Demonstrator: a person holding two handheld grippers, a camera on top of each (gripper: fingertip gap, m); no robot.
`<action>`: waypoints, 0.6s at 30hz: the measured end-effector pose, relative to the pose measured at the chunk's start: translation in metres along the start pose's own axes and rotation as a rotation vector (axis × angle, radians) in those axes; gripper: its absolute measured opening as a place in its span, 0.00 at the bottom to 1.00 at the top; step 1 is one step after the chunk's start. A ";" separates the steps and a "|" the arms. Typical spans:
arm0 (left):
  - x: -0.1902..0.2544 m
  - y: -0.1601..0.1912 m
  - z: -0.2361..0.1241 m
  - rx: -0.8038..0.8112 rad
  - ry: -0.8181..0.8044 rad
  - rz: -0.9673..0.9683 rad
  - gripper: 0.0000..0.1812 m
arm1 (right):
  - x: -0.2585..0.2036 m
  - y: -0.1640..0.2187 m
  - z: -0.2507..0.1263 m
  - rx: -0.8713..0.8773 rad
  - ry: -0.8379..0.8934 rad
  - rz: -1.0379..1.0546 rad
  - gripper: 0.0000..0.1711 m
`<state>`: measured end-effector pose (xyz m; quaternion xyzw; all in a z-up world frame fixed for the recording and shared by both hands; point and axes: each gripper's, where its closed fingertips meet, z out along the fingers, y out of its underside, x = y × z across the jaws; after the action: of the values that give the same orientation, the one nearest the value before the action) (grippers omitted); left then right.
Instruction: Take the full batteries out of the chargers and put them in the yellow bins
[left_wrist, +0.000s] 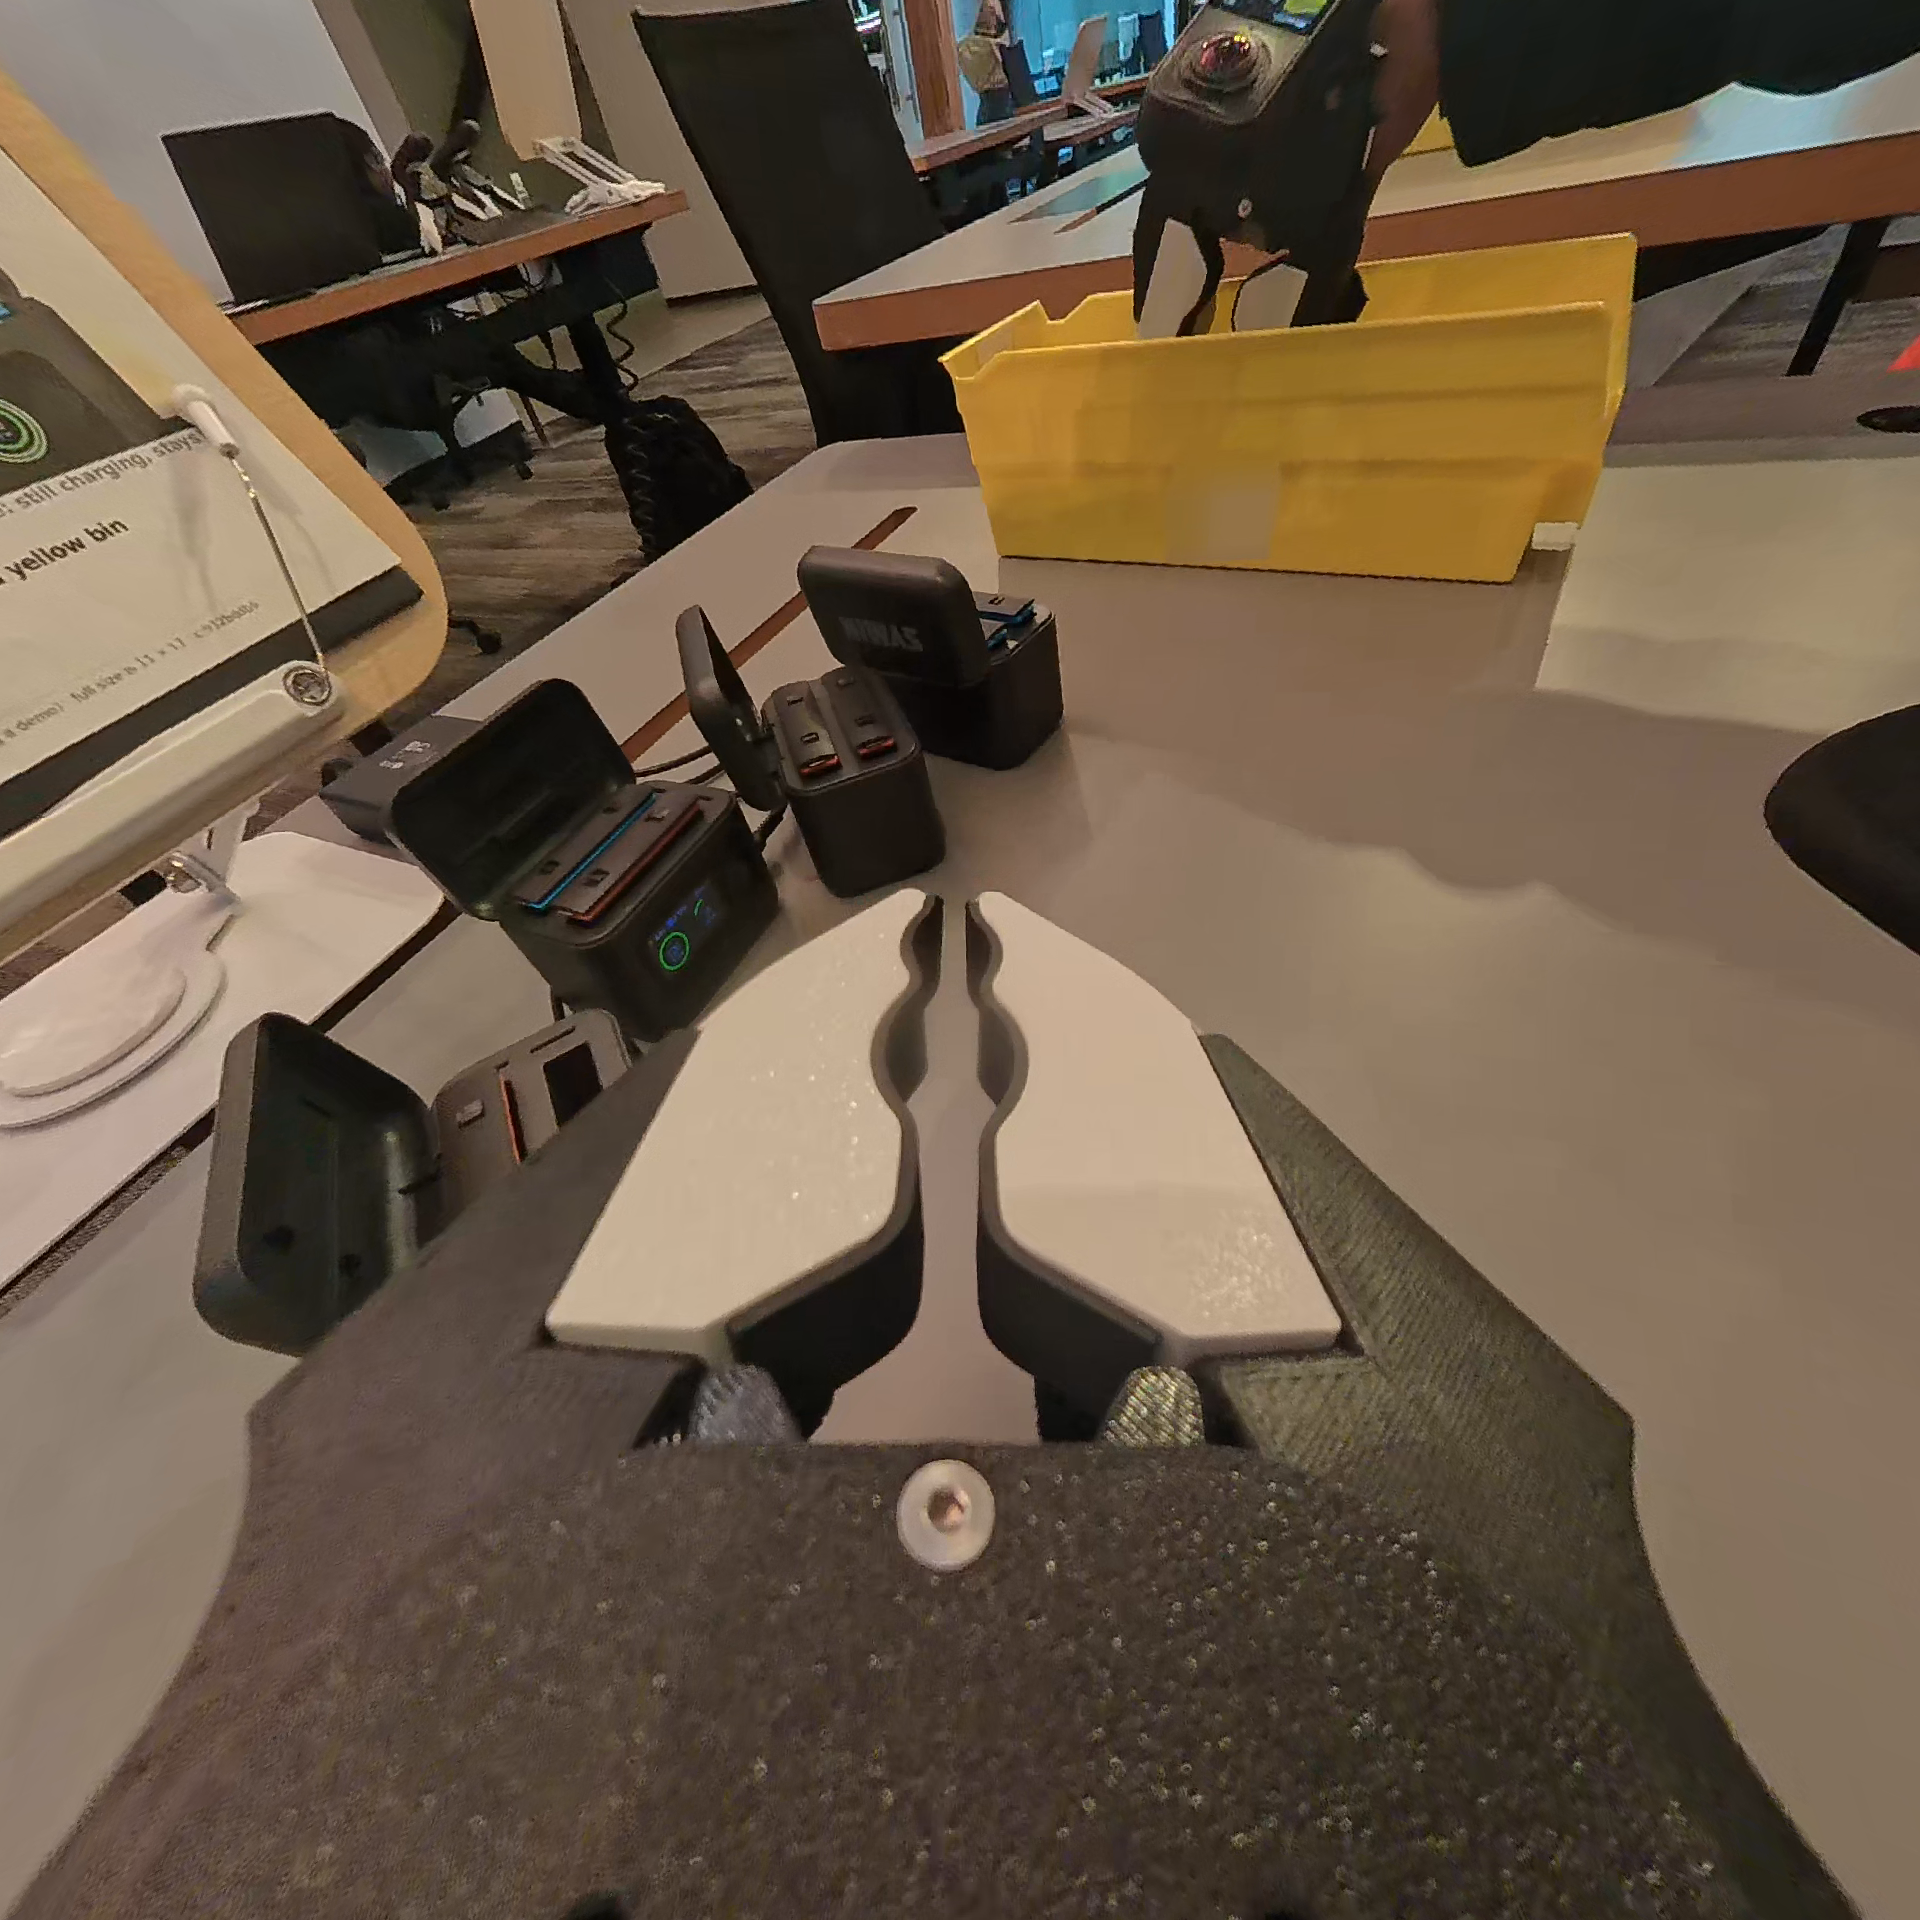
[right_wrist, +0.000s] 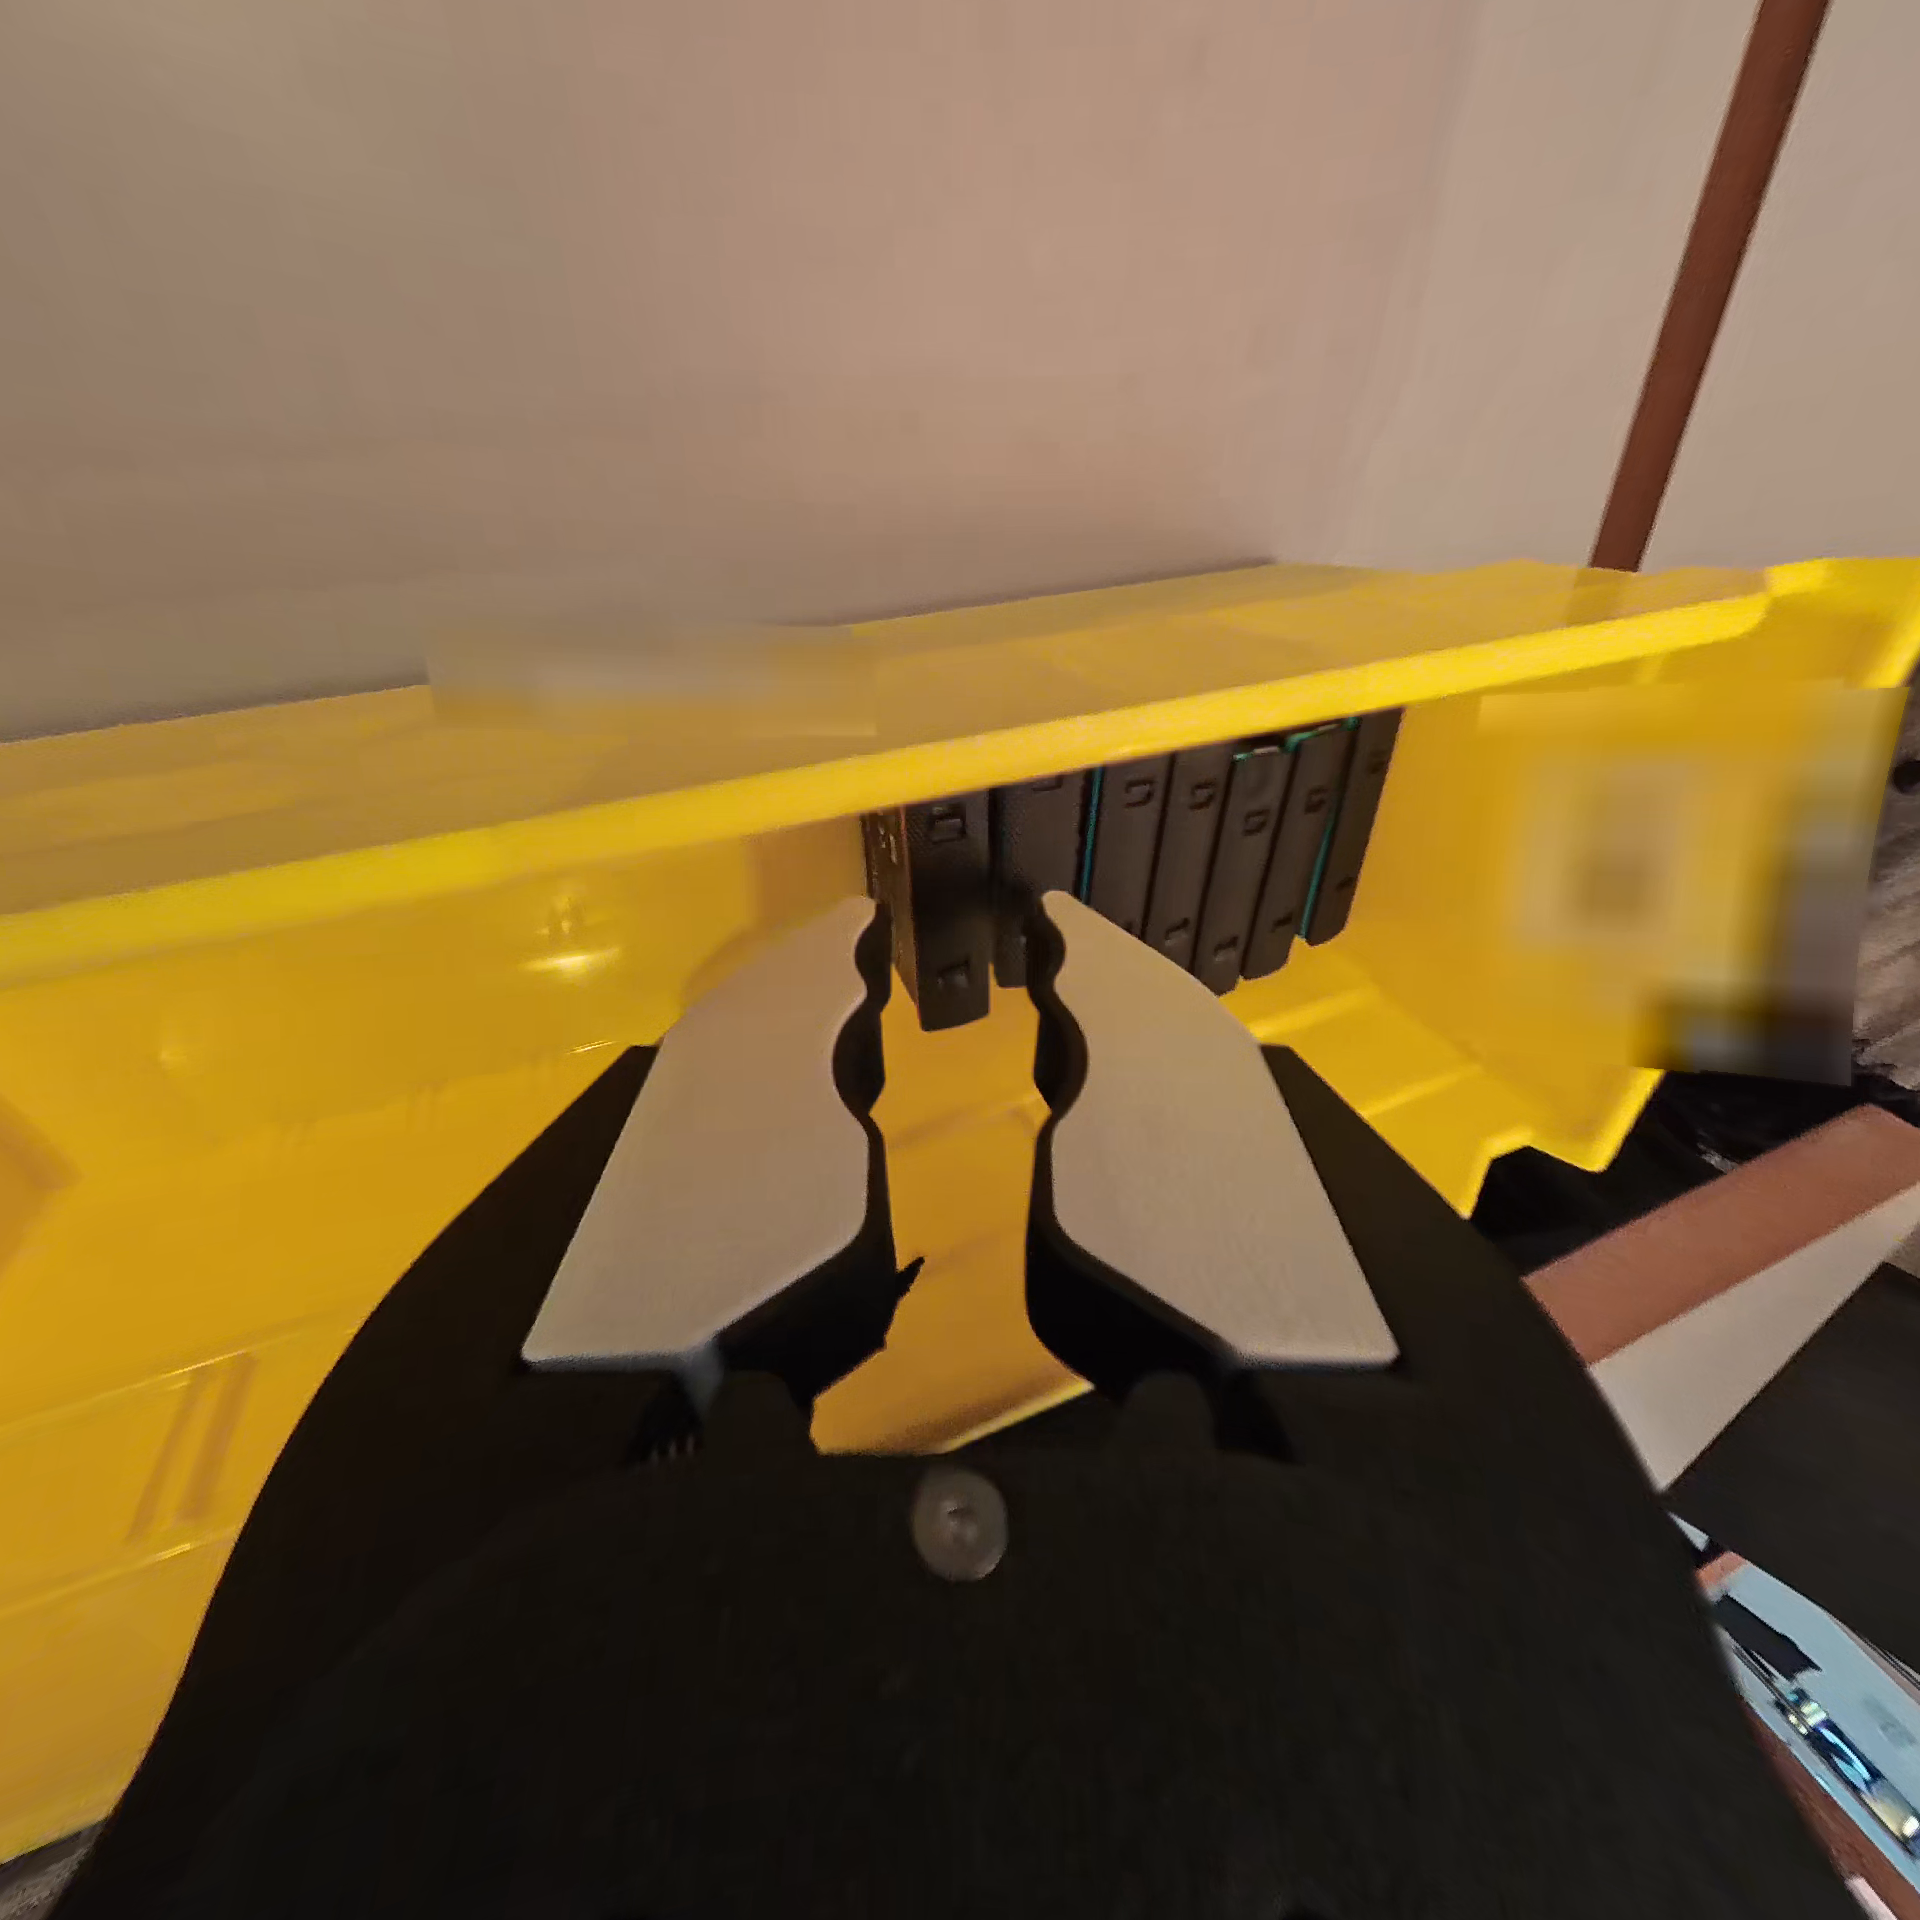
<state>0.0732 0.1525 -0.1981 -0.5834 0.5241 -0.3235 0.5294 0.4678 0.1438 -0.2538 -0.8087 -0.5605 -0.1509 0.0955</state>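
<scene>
Right wrist view: your right hand-held gripper (right_wrist: 954, 920) is inside the yellow bin (right_wrist: 312, 1039), fingers apart, a battery (right_wrist: 943, 914) standing upright just ahead between the tips, beside a row of others (right_wrist: 1236, 852). Your left hand-held gripper (left_wrist: 954, 906), nearly closed and empty, is nearer the chargers (left_wrist: 634, 883), ahead-left on the desk (left_wrist: 1351, 935) (lid lettering and a printed sheet show; I won't quote them).
</scene>
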 end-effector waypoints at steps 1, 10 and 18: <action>0.000 0.000 0.000 -0.002 -0.005 0.004 0.02 | 0.002 0.000 -0.001 0.006 0.017 0.005 0.14; -0.027 -0.004 -0.016 -0.011 -0.116 -0.012 0.04 | 0.022 -0.018 -0.044 0.150 0.142 0.122 0.13; -0.075 0.014 -0.037 -0.088 -0.314 -0.039 0.06 | 0.024 -0.165 -0.143 0.610 0.272 0.240 0.19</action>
<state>0.0168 0.2158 -0.1899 -0.6593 0.4373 -0.2155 0.5725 0.3013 0.1774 -0.1138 -0.7756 -0.4626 -0.0706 0.4236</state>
